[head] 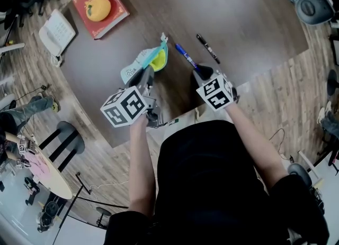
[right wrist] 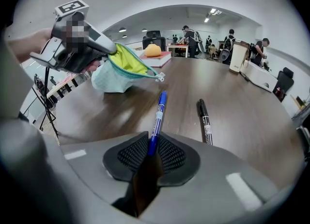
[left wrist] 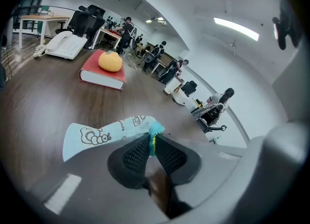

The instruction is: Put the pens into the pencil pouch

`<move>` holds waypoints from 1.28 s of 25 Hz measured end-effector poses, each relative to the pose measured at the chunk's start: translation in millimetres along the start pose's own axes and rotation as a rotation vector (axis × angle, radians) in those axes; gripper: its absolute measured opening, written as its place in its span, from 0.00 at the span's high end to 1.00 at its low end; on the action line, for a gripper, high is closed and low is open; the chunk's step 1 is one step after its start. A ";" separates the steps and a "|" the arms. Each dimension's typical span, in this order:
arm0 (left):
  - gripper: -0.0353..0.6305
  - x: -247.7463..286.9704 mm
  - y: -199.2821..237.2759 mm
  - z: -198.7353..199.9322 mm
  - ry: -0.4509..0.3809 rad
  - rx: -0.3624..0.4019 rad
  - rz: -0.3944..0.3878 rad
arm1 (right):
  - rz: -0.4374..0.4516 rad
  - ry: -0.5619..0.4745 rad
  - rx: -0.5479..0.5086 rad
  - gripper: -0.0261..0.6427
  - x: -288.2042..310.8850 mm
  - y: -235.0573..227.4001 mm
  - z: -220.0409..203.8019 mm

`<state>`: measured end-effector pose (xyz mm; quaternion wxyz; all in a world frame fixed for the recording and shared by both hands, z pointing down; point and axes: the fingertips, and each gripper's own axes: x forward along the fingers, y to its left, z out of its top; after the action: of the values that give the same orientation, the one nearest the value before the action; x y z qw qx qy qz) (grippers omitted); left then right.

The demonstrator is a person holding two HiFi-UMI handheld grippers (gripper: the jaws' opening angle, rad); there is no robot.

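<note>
A light blue pencil pouch with a yellow-green lining lies on the dark table, its mouth held up and open. My left gripper is shut on the pouch's rim; the pouch body trails off to the left. A blue pen lies just right of the pouch, and a black pen lies further right. My right gripper is shut on the near end of the blue pen. The black pen lies beside it, untouched. The open pouch hangs to the left.
A red book with an orange on it sits at the table's far left, a white desk phone beyond it. The table's near edge runs just below the grippers. Office chairs stand around.
</note>
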<state>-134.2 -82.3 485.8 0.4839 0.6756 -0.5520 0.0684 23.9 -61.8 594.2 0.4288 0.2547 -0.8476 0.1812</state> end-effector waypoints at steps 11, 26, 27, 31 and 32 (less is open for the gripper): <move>0.90 -0.9 0.1 -1.2 0.015 0.008 -0.012 | -0.014 -0.003 0.023 0.89 0.3 -3.5 2.2; 0.90 -2.9 -0.4 -0.7 0.017 0.018 -0.025 | -0.037 -0.017 0.079 0.89 -20.2 -12.6 0.3; 0.90 -3.1 -0.7 -0.5 0.017 0.018 -0.027 | -0.040 -0.022 0.086 0.89 -22.4 -13.3 1.6; 0.90 -2.1 -1.0 -0.3 0.017 0.020 -0.034 | -0.047 -0.047 0.098 0.89 -30.4 -16.7 10.4; 0.90 -1.7 -0.7 -0.2 0.018 0.020 -0.035 | -0.046 -0.053 0.096 0.89 -32.4 -17.0 13.5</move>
<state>-134.2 -81.0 484.5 0.4832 0.6895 -0.5348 0.0715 41.6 -73.7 561.5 0.3974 0.2991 -0.8430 0.2047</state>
